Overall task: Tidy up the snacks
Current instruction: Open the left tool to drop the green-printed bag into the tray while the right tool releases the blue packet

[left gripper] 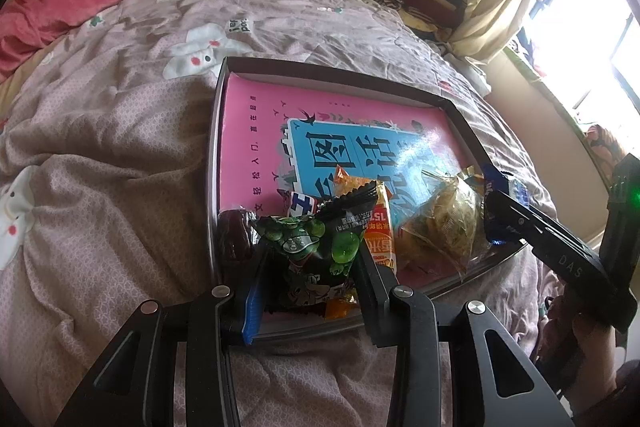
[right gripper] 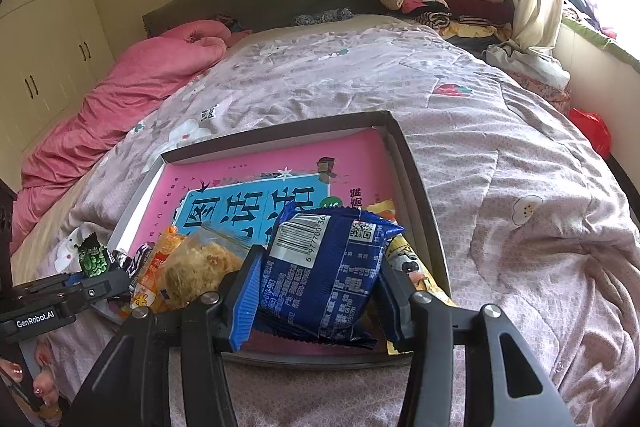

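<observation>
- Two hand-held grippers hover at the near edge of a shallow dark box lid [left gripper: 219, 115] lying on the bed [left gripper: 120, 147], each with a snack in its grip; the lid looks to be serving as the tray in which the snacks are being gathered.
- The left gripper [left gripper: 310, 255] has its jaws clamped on a black-and-green snack packet [left gripper: 316, 247], held above the lid's near left corner, just over a dark red wrapped sweet [left gripper: 236, 235] and an orange packet [left gripper: 376, 223] that lie inside.
- The right gripper [right gripper: 316, 283] has its jaws clamped on a blue foil packet [right gripper: 328, 267], barcode up, near the lid's near right corner, above a yellow packet [right gripper: 404, 259].
- Between the two, a clear bag of pastry [left gripper: 444, 223] rests on the pink printed bottom of the lid along the near edge.
- Both grippers tilt steeply downward toward the lid, side by side; a hand [right gripper: 44, 375] with painted nails shows at the left gripper's grip.
- The far half of the lid holds no snacks, so that is probably where the packets will go.
</observation>
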Motion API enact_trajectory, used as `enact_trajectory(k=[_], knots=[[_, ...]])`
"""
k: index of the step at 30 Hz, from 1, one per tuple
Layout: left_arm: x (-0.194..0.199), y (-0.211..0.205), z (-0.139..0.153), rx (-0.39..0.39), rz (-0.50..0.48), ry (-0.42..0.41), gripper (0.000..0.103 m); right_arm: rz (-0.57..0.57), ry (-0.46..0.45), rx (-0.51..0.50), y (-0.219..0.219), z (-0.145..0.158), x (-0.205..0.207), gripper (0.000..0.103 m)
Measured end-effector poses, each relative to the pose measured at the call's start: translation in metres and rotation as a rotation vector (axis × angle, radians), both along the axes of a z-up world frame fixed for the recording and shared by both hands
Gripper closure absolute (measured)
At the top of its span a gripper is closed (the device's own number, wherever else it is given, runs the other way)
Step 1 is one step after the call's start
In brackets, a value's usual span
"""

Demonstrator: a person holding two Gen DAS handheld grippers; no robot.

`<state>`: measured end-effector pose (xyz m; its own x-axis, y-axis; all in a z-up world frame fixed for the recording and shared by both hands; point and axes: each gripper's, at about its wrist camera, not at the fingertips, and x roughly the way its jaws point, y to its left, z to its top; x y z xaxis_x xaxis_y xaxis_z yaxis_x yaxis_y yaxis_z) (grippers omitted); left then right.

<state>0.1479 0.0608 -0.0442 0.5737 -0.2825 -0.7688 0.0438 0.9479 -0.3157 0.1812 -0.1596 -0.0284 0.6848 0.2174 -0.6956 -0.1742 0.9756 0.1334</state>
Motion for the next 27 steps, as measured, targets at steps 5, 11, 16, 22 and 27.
enact_trajectory(k=[5,11,16,22,27], knots=[[0.000,0.000,0.000,-0.001,0.000,0.000,0.063,-0.001,0.010,0.012,-0.001,-0.001,0.000,0.051],[0.000,-0.002,0.000,-0.003,-0.002,-0.001,0.062,-0.010,-0.014,0.006,-0.003,0.004,-0.004,0.044],[-0.001,-0.001,0.003,-0.008,-0.006,-0.013,0.061,-0.014,-0.024,0.001,-0.005,0.008,-0.007,0.043],[-0.001,0.000,0.004,-0.013,-0.009,-0.017,0.061,-0.011,-0.027,0.000,-0.005,0.010,-0.010,0.042],[-0.002,0.001,0.006,-0.035,-0.018,-0.024,0.053,-0.010,-0.033,0.001,-0.005,0.014,-0.014,0.042]])
